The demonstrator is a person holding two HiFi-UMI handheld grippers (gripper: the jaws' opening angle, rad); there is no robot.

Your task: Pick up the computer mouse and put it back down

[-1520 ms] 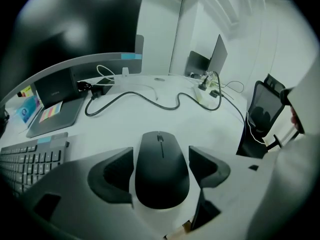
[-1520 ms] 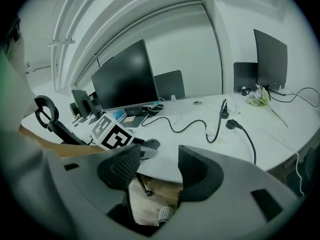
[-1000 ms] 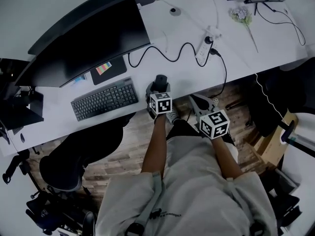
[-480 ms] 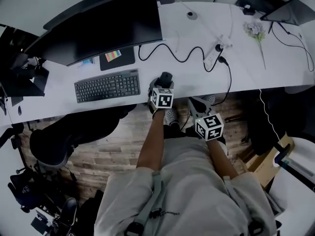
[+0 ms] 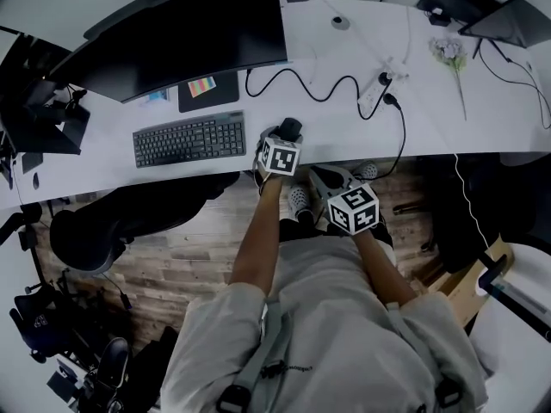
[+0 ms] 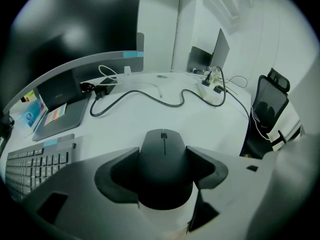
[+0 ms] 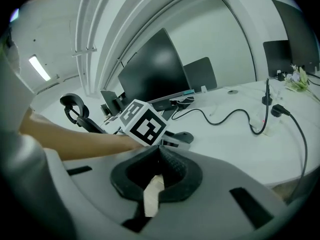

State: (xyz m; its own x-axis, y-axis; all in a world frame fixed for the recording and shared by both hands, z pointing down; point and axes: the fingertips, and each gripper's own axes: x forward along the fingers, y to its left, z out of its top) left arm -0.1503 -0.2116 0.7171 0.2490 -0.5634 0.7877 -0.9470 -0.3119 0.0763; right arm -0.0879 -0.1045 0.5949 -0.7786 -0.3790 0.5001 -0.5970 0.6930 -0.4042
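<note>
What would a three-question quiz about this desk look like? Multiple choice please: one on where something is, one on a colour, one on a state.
1. In the head view, where does the keyboard lie relative to the computer mouse?
A. To its left
B. To its right
C. On top of it

2. What colour is the computer mouse?
A. White
B. Red
C. Black

3. How do the right gripper's jaws stand?
A. Wide apart
B. Shut together, nothing between them
C. Shut on the computer mouse

Answers:
1 A: the keyboard sits left of the computer mouse on the white desk.
2 C: the left gripper view shows it all black.
3 B: the right gripper view shows the jaws meeting, with nothing between them.
</note>
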